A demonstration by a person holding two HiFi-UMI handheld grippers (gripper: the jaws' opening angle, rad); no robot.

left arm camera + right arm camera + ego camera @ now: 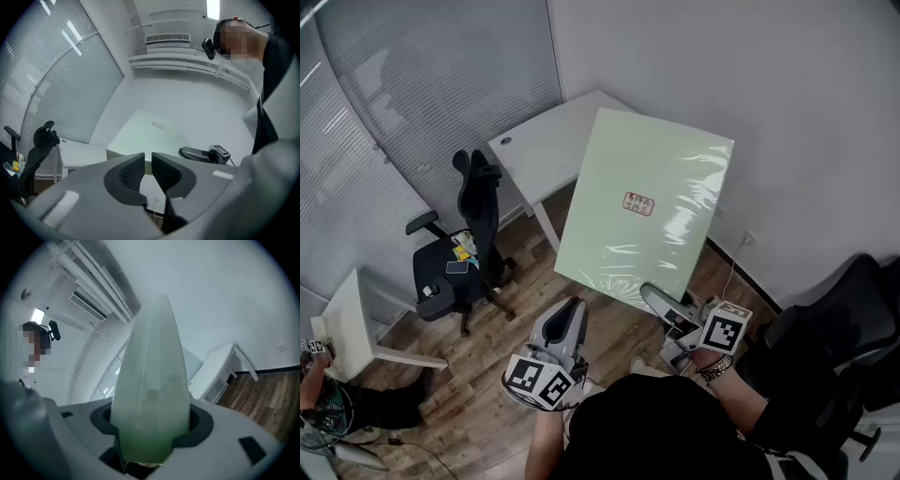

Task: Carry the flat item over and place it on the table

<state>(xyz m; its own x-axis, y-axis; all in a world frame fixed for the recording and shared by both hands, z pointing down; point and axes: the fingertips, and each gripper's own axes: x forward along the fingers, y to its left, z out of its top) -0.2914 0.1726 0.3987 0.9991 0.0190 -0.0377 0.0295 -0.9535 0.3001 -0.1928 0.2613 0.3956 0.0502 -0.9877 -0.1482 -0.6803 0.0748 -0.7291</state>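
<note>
The flat item is a large pale green board (642,211) in clear wrap with a small red label. It is held up tilted in the air, above the floor and in front of the white table (546,141). My right gripper (664,302) is shut on its lower edge. In the right gripper view the board's edge (152,380) fills the space between the jaws (150,427). My left gripper (569,317) hangs below and left of the board, apart from it. Its jaws (148,161) are shut with nothing between them. The board (150,136) also shows beyond them.
A black office chair (467,251) with small items on its seat stands left of the table. A second white table (347,323) is at the far left and another black chair (848,319) at the right. The floor (487,361) is wooden, and a cable runs along the wall.
</note>
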